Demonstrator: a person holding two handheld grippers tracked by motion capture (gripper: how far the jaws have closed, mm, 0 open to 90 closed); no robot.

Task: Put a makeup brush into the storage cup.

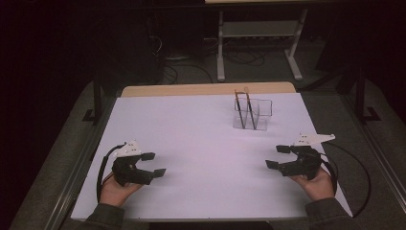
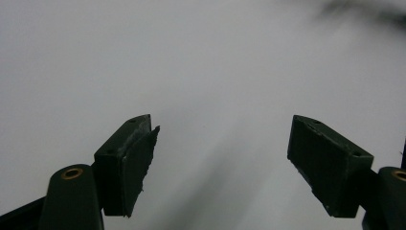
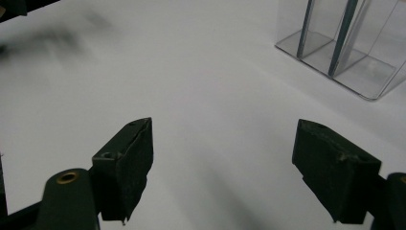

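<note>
The left tool (image 1: pixel 154 163) sits low over the white tabletop (image 1: pixel 201 143), held in the person's left hand (image 1: pixel 115 189). Its two black jaws stand wide apart and nothing is between them. In the left gripper view there is just bare white tabletop in front of the jaws.

The right tool (image 1: pixel 279 156) is held the same way in the right hand (image 1: pixel 320 184). Its jaws are also wide apart and hold nothing. The two tools point toward each other, well apart, with plain tabletop between them. A black cable (image 1: pixel 356 167) loops out behind the right tool.

Farther off, ahead of the right tool and a bit to its right in the right gripper view, stands a clear plastic holder (image 3: pixel 335 48) with a few small boxes side by side. Two thin pencils (image 1: pixel 242 109) stand in it, leaning a little. The holder is well apart from both tools, and nearer to the right one.

Past the tabletop's far edge is a dark floor with the legs of a grey stand (image 1: pixel 258 38).
</note>
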